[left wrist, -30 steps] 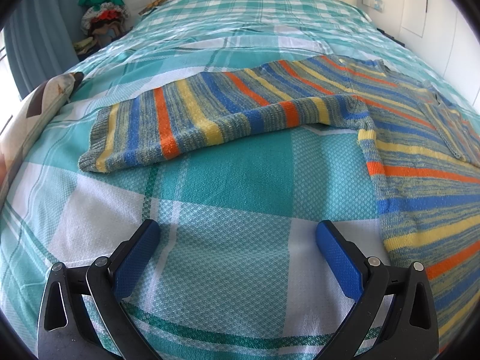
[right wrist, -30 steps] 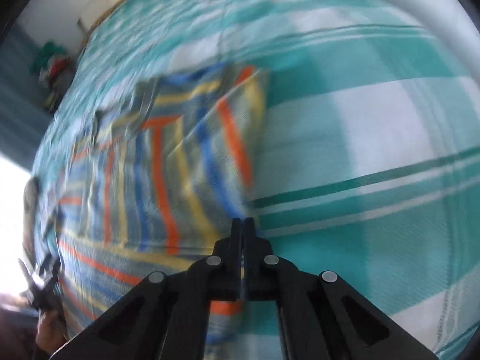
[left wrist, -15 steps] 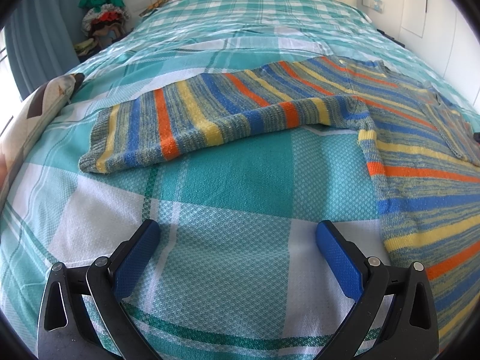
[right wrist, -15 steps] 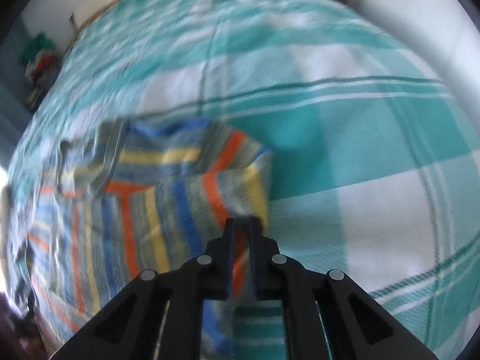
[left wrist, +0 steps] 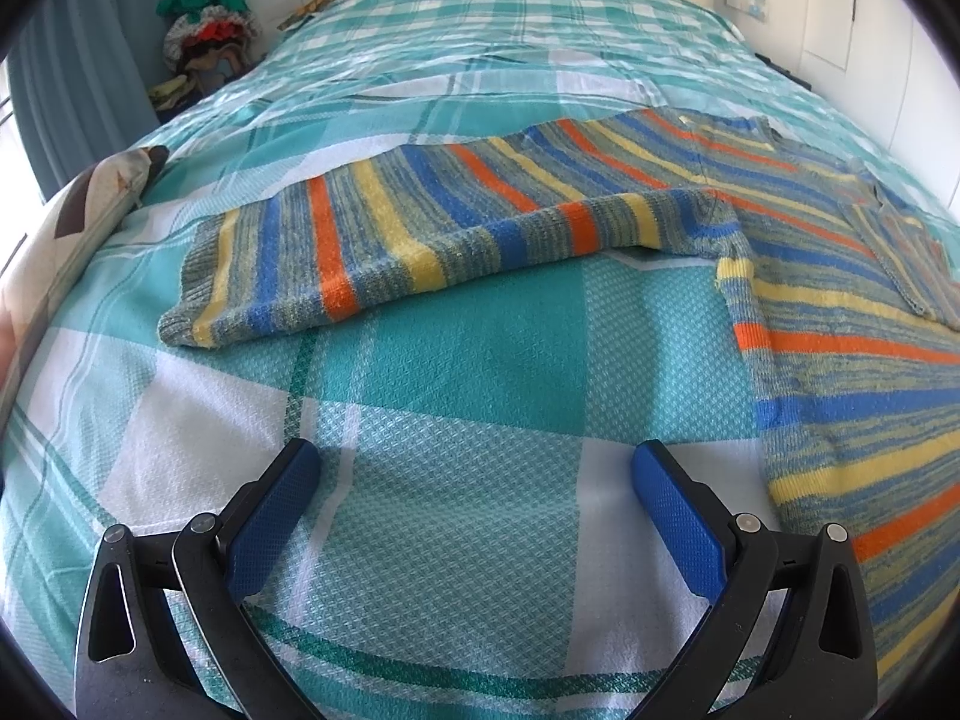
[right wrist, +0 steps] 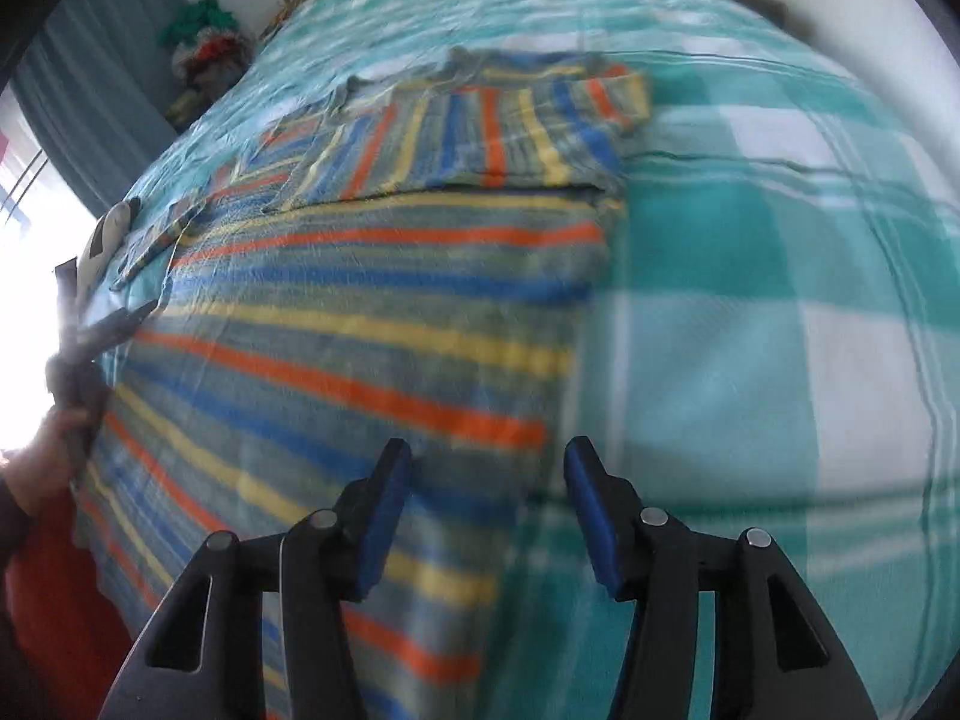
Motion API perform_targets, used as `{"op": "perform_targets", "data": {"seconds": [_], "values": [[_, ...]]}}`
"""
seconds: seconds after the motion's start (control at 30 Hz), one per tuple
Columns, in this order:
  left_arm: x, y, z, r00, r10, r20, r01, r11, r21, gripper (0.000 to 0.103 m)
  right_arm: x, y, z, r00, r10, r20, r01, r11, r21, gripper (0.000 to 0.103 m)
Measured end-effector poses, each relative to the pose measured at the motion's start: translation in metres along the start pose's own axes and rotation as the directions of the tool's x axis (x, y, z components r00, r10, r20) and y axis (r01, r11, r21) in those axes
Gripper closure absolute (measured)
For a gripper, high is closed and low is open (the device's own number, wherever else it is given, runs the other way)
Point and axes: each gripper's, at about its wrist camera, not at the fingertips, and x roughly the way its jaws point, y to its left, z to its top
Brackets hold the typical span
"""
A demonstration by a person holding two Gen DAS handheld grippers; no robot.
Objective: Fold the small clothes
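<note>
A small striped knit sweater (left wrist: pixel 840 312) in blue, yellow, orange and grey lies flat on the bed. Its left sleeve (left wrist: pixel 420 240) stretches out to the left. In the right wrist view the sweater's body (right wrist: pixel 372 324) fills the middle, and its right sleeve (right wrist: pixel 492 138) lies folded over the chest. My left gripper (left wrist: pixel 474 468) is open and empty above bare bedspread, short of the left sleeve. My right gripper (right wrist: pixel 486 468) is open and empty, hovering over the sweater's right edge near the hem.
The bed has a teal and white checked spread (left wrist: pixel 480 60). A patterned pillow (left wrist: pixel 78 210) lies at its left edge. A heap of clothes (left wrist: pixel 204 36) sits beyond the far left corner. The person's hand holding the left gripper (right wrist: pixel 78 372) shows at left in the right wrist view.
My right gripper was shut on the right sleeve, laid it over the chest, let go and opened, then drew back toward the hem. The left gripper has not moved.
</note>
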Motion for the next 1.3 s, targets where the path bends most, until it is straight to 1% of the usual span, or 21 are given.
{"op": "perform_targets", "data": {"seconds": [0.07,0.13,0.2,0.23,0.3,0.37,0.4,0.5,0.57,0.7,0.77,0.83,0.9,0.93,1.0,1.07,1.13,1.17,1.27,1.3], "values": [[0.0,0.0,0.0,1.0,-0.004,-0.002,0.004,1.0,-0.001,0.0,-0.018,-0.003,-0.013,0.997,-0.037,0.075,0.033,0.998,0.05,0.049],[0.001,0.0,0.001,1.0,-0.007,-0.011,0.007,1.0,-0.002,0.0,-0.037,-0.004,-0.022,0.985,-0.071,0.155,0.055,0.993,0.103,0.041],[0.002,0.0,0.002,1.0,-0.005,-0.014,0.005,1.0,-0.001,0.0,-0.055,-0.006,-0.027,0.967,-0.114,0.227,0.082,0.986,0.145,0.035],[0.002,0.0,0.001,1.0,-0.002,-0.013,0.002,1.0,0.002,0.0,-0.062,-0.008,-0.029,0.961,-0.126,0.247,0.09,0.984,0.155,0.032],[0.001,0.0,0.001,1.0,-0.001,-0.014,0.001,1.0,0.003,0.0,-0.067,-0.007,-0.027,0.953,-0.151,0.262,0.118,0.983,0.139,0.03],[-0.002,0.0,0.001,1.0,-0.004,-0.02,0.004,1.0,0.001,0.0,-0.067,-0.005,-0.027,0.943,-0.199,0.266,0.172,0.978,0.121,0.03],[-0.005,0.001,0.001,1.0,-0.006,-0.026,0.006,1.0,0.0,0.0,-0.07,-0.008,-0.029,0.94,-0.212,0.267,0.185,0.975,0.12,0.03],[-0.017,0.004,-0.002,0.999,-0.012,-0.042,0.012,1.0,-0.003,0.001,-0.075,-0.015,-0.033,0.932,-0.236,0.273,0.207,0.969,0.133,0.03],[-0.031,0.007,-0.007,0.999,-0.011,-0.032,0.01,1.0,-0.018,0.001,-0.075,-0.019,-0.035,0.926,-0.252,0.28,0.221,0.965,0.139,0.03],[-0.06,0.015,-0.028,0.999,-0.027,0.02,0.029,0.995,-0.093,0.001,-0.075,-0.026,-0.035,0.913,-0.288,0.29,0.254,0.956,0.15,0.03],[-0.071,0.022,-0.042,0.999,-0.037,0.038,0.042,0.989,-0.141,0.001,-0.073,-0.028,-0.035,0.912,-0.295,0.286,0.257,0.953,0.164,0.03],[-0.075,0.028,-0.056,0.998,-0.037,0.043,0.044,0.984,-0.171,0.001,-0.071,-0.031,-0.035,0.911,-0.307,0.277,0.269,0.948,0.169,0.03],[-0.074,0.033,-0.07,0.999,-0.032,0.026,0.036,0.982,-0.185,0.001,-0.069,-0.031,-0.037,0.907,-0.323,0.27,0.287,0.943,0.166,0.03],[-0.071,0.036,-0.075,1.0,-0.028,0.007,0.029,0.98,-0.197,0.001,-0.068,-0.033,-0.038,0.907,-0.329,0.264,0.292,0.941,0.169,0.03],[-0.067,0.035,-0.076,1.0,-0.02,-0.004,0.019,0.979,-0.202,0.001,-0.064,-0.036,-0.039,0.909,-0.336,0.246,0.299,0.938,0.177,0.03],[-0.063,0.029,-0.075,1.0,0.006,-0.015,-0.009,0.985,-0.171,0.0,-0.055,-0.041,-0.041,0.915,-0.347,0.205,0.311,0.931,0.189,0.029],[-0.06,0.022,-0.075,0.999,0.042,-0.014,-0.043,0.989,-0.139,0.0,-0.043,-0.048,-0.043,0.928,-0.342,0.15,0.309,0.928,0.207,0.029],[-0.06,0.02,-0.076,0.998,0.054,-0.011,-0.055,0.99,-0.132,0.0,-0.039,-0.051,-0.045,0.931,-0.338,0.137,0.304,0.927,0.217,0.029],[-0.06,0.021,-0.077,0.998,0.058,-0.008,-0.058,0.989,-0.134,0.0,-0.034,-0.053,-0.047,0.932,-0.331,0.148,0.295,0.929,0.225,0.024],[-0.06,0.022,-0.077,0.998,0.055,-0.007,-0.056,0.989,-0.136,0.0,-0.032,-0.052,-0.048,0.933,-0.329,0.147,0.293,0.93,0.221,0.02]]}}
